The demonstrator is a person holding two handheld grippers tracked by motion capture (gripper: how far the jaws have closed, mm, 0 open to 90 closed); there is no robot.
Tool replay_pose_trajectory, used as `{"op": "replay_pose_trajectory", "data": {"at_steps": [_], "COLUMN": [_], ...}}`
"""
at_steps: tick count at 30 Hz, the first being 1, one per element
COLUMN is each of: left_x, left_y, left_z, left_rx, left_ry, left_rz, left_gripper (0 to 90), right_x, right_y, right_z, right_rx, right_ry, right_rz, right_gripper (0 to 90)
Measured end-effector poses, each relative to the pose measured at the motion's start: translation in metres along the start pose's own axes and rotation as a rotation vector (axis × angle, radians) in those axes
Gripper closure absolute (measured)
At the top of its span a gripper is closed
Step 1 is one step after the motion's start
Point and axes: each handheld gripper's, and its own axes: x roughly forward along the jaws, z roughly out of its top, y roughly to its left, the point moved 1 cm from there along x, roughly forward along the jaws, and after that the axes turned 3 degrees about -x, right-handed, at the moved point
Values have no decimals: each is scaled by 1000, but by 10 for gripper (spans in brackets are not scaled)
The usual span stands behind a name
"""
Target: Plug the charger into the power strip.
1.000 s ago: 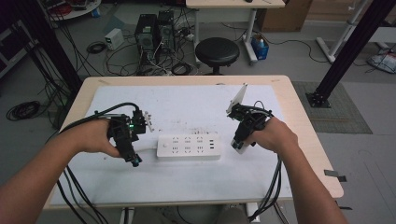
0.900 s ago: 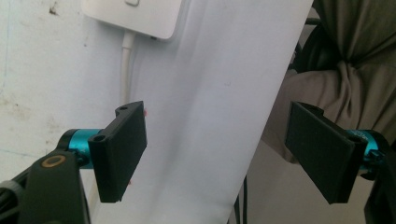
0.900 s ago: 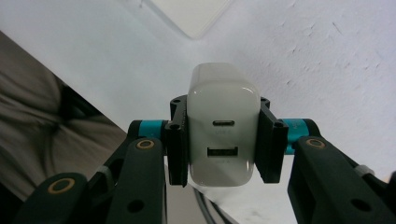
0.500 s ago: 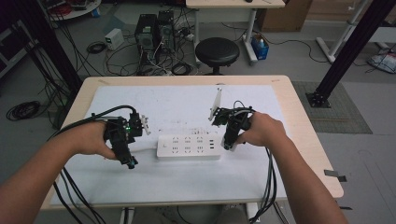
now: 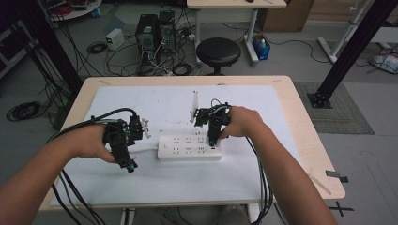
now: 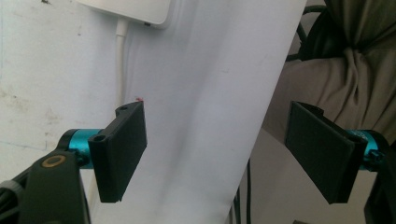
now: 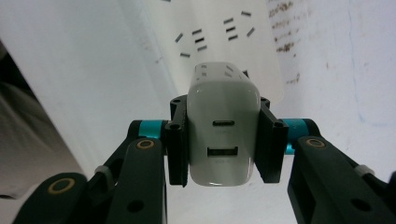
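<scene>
- The right gripper (image 7: 223, 140) had its jaws clamped on the sides of a white USB charger (image 7: 223, 135), ports facing the camera, prongs aimed down at the power strip (image 5: 189, 146), presumably to plug it in
- The charger hung just above the strip's right end
- The left gripper (image 6: 224, 154) stood wide open and empty, left of the strip beside its cord (image 6: 120, 65), over the white desk (image 5: 281, 117) cover, seemingly waiting to steady the strip

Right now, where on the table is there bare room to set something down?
Free: the white sheet behind the power strip, and its near strip toward the person. Crowded: the middle, where the left gripper, the strip and the right gripper holding the charger sit.
</scene>
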Motion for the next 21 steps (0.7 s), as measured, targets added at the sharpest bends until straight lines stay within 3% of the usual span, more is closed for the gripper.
{"op": "replay_pose_trajectory", "data": {"at_steps": [7, 16, 21], "left_x": [1, 5, 9], "left_y": [-2, -1, -1], "left_z": [-1, -2, -2], "left_rx": [-1, 6, 12], "left_ry": [-2, 0, -2], "left_rz": [-6, 0, -11], "left_gripper": [213, 213, 213], "right_x": [12, 17, 21], "right_y": [-5, -15, -15], "right_z": [21, 29, 34], "right_rx": [-44, -68, -93], "right_ry": [-12, -18, -18], "right_rz": [-4, -13, 6], "right_gripper": [618, 618, 618]}}
